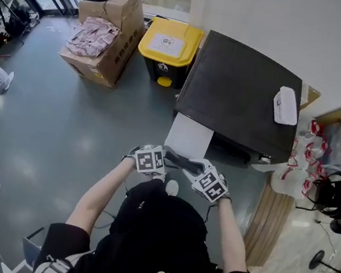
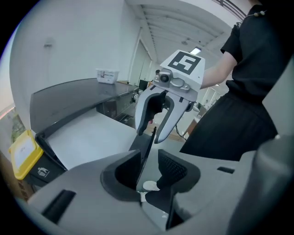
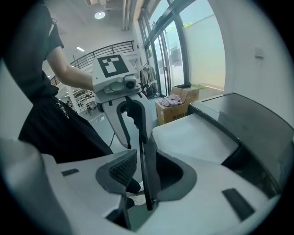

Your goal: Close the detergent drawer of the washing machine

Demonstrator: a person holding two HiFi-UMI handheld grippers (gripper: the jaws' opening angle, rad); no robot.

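Black clothing of the person (image 1: 161, 231) fills the bottom of the head view. Above it, at mid-frame, the left gripper (image 2: 148, 161) and right gripper (image 3: 144, 170) sit side by side. They meet over a thin dark front panel (image 1: 181, 161). That panel ends a white slab jutting toward the person from the washing machine (image 1: 242, 93), right of centre. I take slab and panel together for the detergent drawer (image 1: 190, 136), pulled out and not yet closed.

Both pairs of jaws stand partly apart, astride the panel's edge. In each gripper view the panel lies against one jaw while the ribbed pad opposite shows a gap, so nothing is clamped.

That loose hold is the risk. A push could let the thin edge slide out from between the jaws. Uneven pressure from the two ends could skew the drawer so it binds. Jaw tips behind the panel could be pinched against the machine's front.

The left forearm (image 1: 101, 195) and right forearm (image 1: 232, 230) reach forward and converge, with the grippers tilted downward, marker cubes up, facing each other along the panel.
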